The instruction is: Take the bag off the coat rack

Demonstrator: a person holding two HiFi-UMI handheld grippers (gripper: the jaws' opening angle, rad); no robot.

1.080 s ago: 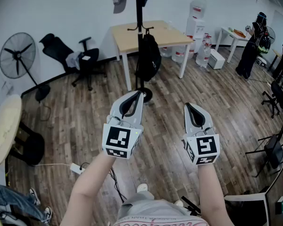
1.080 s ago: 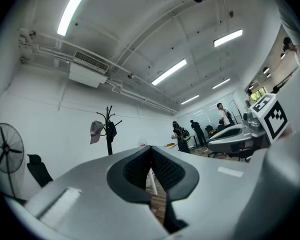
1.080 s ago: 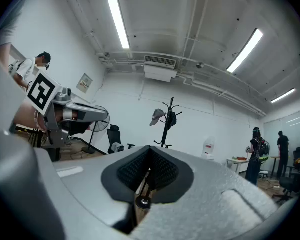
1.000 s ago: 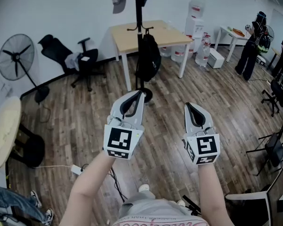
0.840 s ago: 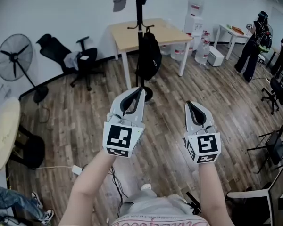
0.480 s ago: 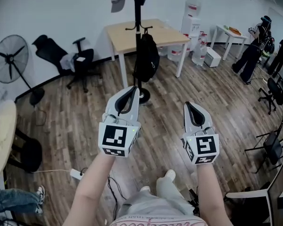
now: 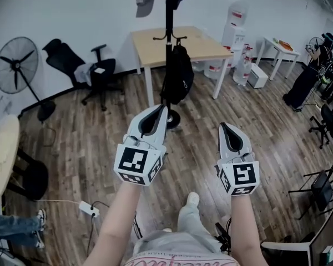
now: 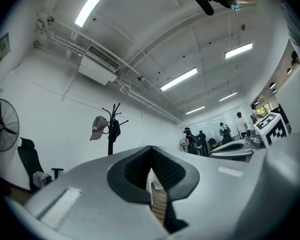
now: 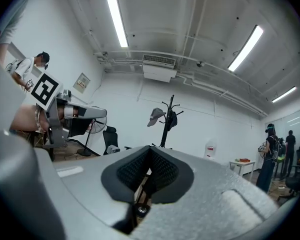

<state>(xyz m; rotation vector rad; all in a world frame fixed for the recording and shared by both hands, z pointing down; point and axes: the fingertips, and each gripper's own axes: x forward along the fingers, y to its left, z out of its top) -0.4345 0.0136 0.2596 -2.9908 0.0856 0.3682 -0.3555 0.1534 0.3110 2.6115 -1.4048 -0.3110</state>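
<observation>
Left gripper [image 7: 164, 109] and right gripper [image 7: 222, 126] are both clenched shut, empty; the bag [image 7: 177, 76] hangs on the coat rack [image 7: 168, 15], far centre. Rack looks slightly nearer than a second ago; one shoe [image 7: 193, 198] is further forward now.

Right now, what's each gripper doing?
Left gripper: closed, holding nothing.
Right gripper: closed, holding nothing.
</observation>
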